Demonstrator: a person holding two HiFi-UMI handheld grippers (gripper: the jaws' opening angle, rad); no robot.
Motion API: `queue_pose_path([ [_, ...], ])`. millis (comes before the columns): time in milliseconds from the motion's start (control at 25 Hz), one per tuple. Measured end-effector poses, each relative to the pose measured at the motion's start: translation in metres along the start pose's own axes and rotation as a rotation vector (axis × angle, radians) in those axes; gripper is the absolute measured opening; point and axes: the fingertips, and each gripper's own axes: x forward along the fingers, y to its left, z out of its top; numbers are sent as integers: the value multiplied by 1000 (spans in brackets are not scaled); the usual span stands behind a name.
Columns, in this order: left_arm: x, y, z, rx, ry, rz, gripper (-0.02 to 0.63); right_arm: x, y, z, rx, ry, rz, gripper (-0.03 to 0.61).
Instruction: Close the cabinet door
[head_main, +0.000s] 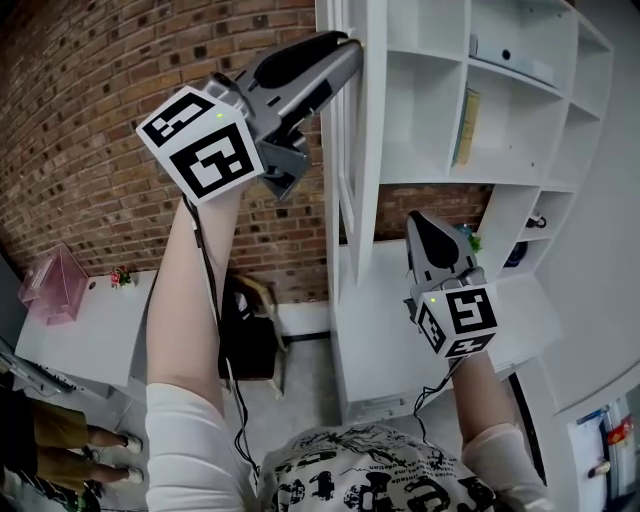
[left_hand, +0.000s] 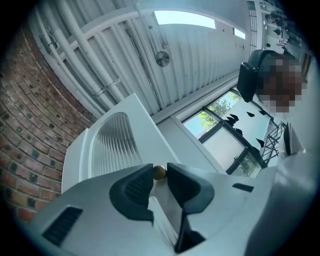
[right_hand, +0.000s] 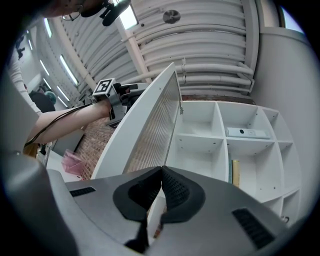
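The brick wall (head_main: 100, 120) fills the left of the head view, and against it stands the white cabinet (head_main: 445, 110), its open shelves running up the right side. The cabinet door (head_main: 362, 150) is swung out towards me, edge-on from my head; from the right gripper view its ribbed glass panel shows, slanting away from the shelves. Below, at the left, a white table (head_main: 90, 340) stands against the wall.

My left gripper (head_main: 345, 45) is raised high, its tips against the door's free edge. In the left gripper view the jaws are nearly together, pinched on the small brass knob (left_hand: 159, 172) – it sits right between the pads, touching both. My right gripper (head_main: 418, 222) is held lower, near the door's front edge but apart from it; its jaws are pressed tip to tip with nothing between them.

A pink box (head_main: 55, 283) rests on the table's far end by the wall. In the cabinet, a thin yellowish book (head_main: 465, 125) leans upright in a middle compartment, and a flat white device (right_hand: 245, 132) lies on the shelf above it – I cannot tell what it is.
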Motion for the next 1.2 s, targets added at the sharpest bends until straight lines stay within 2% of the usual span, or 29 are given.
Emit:
queue_pose_path([
  [440,46,-13,-24,-45,18,40,94,-3,-34,-22,30,-7,12,15],
  [640,79,-21,-36,3,39,84,94,-7,-70,-28,30,-19,46,15],
  [760,103,-25,-49,29,46,125,94,-12,-101,-34,16,-23,55,15],
  [1000,151,-24,-78,105,125,244,92,-17,-167,-48,33,-36,92,15],
  [1200,178,-22,-92,154,170,367,91,-21,-198,-62,74,-37,140,15],
])
